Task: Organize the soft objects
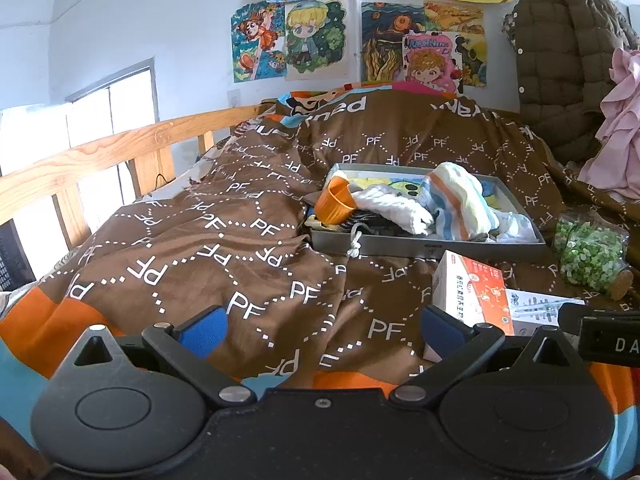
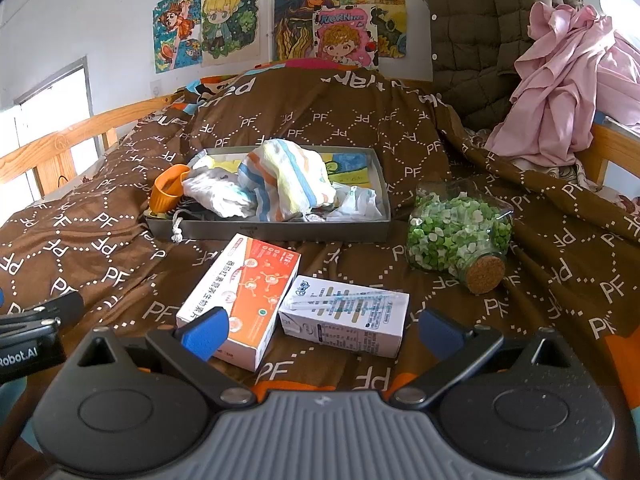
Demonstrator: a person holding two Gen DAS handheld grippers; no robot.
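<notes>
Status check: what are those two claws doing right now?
Both claws open, empty. Striped towel heaped in grey tray. Two boxes lie in front.

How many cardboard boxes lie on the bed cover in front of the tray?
2. The orange and white box lies nearest the tray; the smaller white box lies beside it, to its right.

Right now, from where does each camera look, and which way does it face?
Left wrist: sits on the left gripper, low over the brown bedspread, facing the grey tray and the poster wall; its own open blue-padded fingers show.
Right wrist: sits on the right gripper, facing the same way over the orange box and white box; its open fingers show, and the other gripper's edge at far left.
Shared: tray, striped cloth, orange cup, corked jar.
</notes>
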